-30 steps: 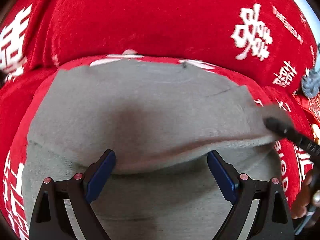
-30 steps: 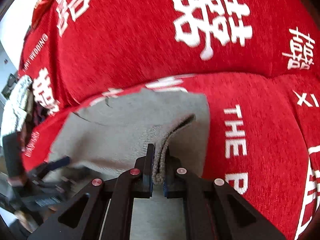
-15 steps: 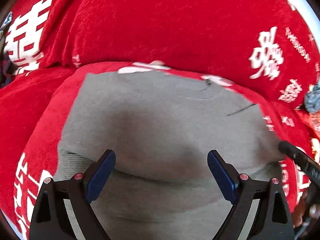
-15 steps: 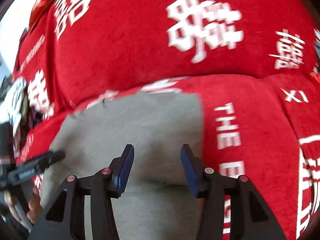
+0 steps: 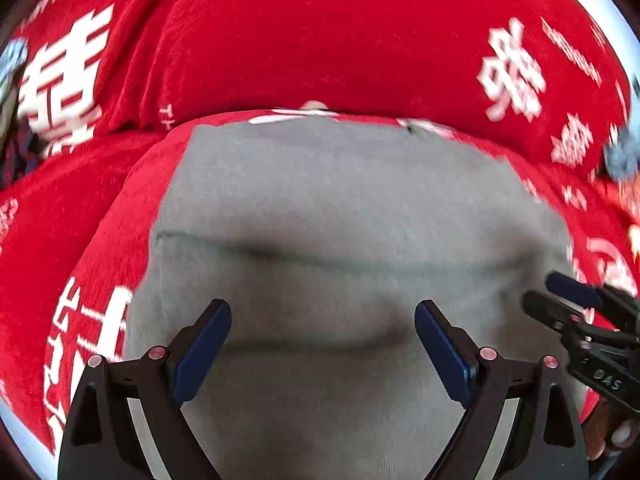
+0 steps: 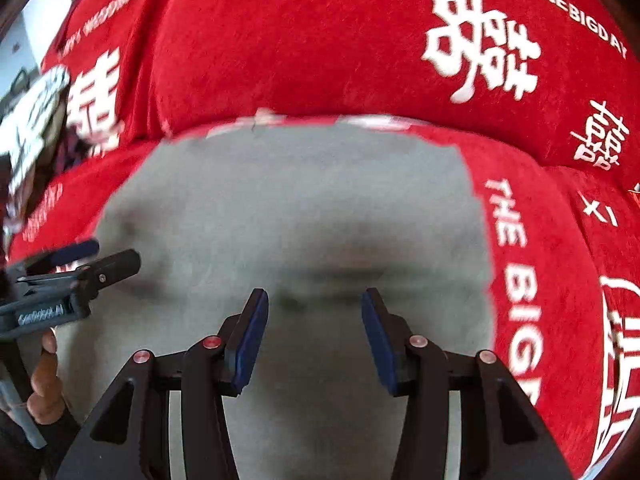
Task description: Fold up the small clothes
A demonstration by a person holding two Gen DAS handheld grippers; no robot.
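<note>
- Left tongs [image 5: 322, 354]: blue pads wide apart, nothing between them, hovering over the grey garment [image 5: 340, 208].
- Right tongs [image 6: 315, 334]: also apart, gripping nothing, above the same cloth.
- Garment lies flat on the red cover [image 6: 304, 48] with white lettering, with a fold line across it at 12 o'clock from both tongs.

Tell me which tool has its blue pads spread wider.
The left tool: its pads stand far apart over the grey garment. The right tool is open too, with a narrower gap.
</note>
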